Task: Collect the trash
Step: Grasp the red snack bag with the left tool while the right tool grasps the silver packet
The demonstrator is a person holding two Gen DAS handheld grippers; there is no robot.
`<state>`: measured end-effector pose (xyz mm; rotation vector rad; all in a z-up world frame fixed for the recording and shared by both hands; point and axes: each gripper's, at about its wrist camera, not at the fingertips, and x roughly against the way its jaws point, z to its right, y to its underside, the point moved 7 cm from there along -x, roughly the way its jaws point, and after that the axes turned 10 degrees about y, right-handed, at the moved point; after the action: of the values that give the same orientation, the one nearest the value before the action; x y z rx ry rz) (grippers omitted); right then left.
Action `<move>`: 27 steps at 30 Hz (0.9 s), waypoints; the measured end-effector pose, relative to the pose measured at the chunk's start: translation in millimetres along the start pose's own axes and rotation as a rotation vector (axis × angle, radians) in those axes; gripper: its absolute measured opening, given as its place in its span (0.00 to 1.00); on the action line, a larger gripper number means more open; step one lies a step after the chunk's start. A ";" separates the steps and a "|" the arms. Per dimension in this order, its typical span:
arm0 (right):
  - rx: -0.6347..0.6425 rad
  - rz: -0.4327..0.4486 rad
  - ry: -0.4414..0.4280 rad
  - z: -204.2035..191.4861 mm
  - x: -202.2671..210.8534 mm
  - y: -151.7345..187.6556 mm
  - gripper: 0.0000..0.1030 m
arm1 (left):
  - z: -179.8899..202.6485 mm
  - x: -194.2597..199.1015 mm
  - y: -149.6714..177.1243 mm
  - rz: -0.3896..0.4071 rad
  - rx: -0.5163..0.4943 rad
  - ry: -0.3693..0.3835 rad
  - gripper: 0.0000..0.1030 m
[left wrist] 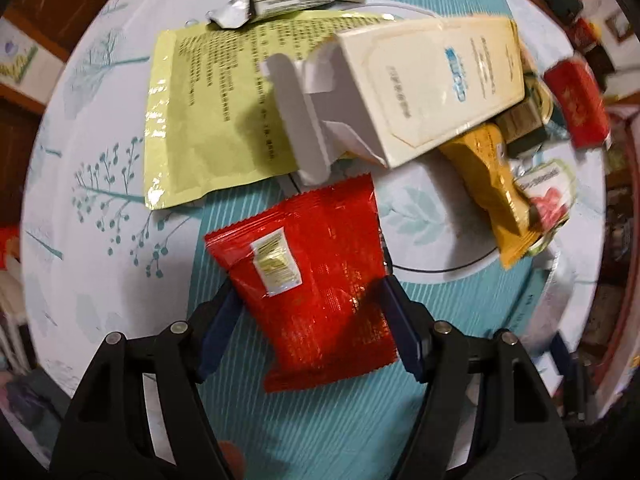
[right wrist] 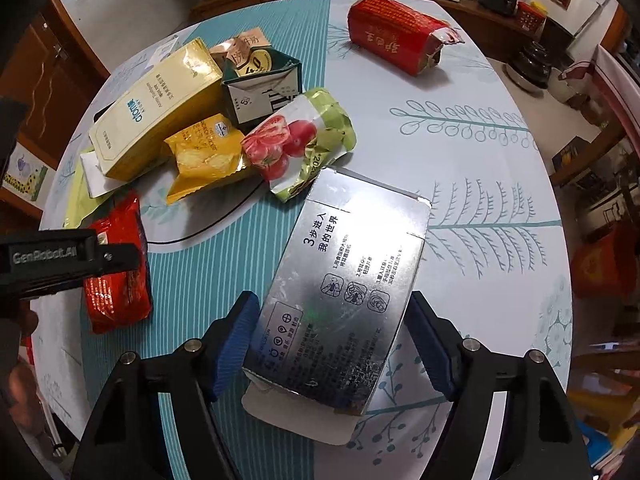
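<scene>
Red foil, a snack packet [left wrist: 308,280], was seen on the table [left wrist: 100,288] between the open left gripper [left wrist: 308,320] fingers, long axis running away from it; pads were not yet pressing. A silver box [right wrist: 340,296] was likewise straddled by the open right gripper [right wrist: 332,344].

Your light is soft, indoor, from overhead. Glare streaks the silver box [right wrist: 340,300] and the red packet [left wrist: 312,280]. Left view smears with motion blur toward its right edge. Fisheye bends both rims, corners black.
</scene>
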<state>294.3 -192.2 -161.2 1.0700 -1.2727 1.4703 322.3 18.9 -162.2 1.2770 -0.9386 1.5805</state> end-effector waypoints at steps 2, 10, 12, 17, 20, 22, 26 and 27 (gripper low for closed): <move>0.006 -0.003 -0.006 0.1 1.8 0.8 0.71 | 6.7 -0.1 -2.4 0.012 -0.020 -0.022 0.66; -0.010 -0.009 -0.036 7.0 8.6 8.1 0.68 | 8.2 9.9 1.0 0.042 -0.013 -0.010 0.17; -0.013 -0.004 -0.038 8.3 10.7 11.4 0.68 | 8.6 11.5 2.4 0.036 -0.022 0.008 0.05; -0.024 0.020 -0.046 10.4 21.1 20.4 0.67 | 3.7 15.4 15.6 0.053 -0.030 0.057 0.01; -0.039 0.045 -0.058 10.2 32.6 22.6 0.67 | -4.3 28.1 31.3 0.080 -0.039 0.084 0.01; -0.047 0.059 -0.065 11.4 41.1 24.5 0.66 | -4.4 40.4 40.3 0.098 -0.063 0.092 0.01; -0.073 0.083 -0.084 10.1 62.7 31.5 0.66 | -5.3 71.6 63.4 0.132 -0.103 0.105 0.01; -0.079 0.087 -0.089 9.8 67.4 33.2 0.66 | -6.3 78.7 67.9 0.142 -0.114 0.107 0.01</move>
<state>247.0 -198.8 -102.4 1.0488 -1.4438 1.4374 249.0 15.2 -88.3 1.0560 -1.0545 1.6623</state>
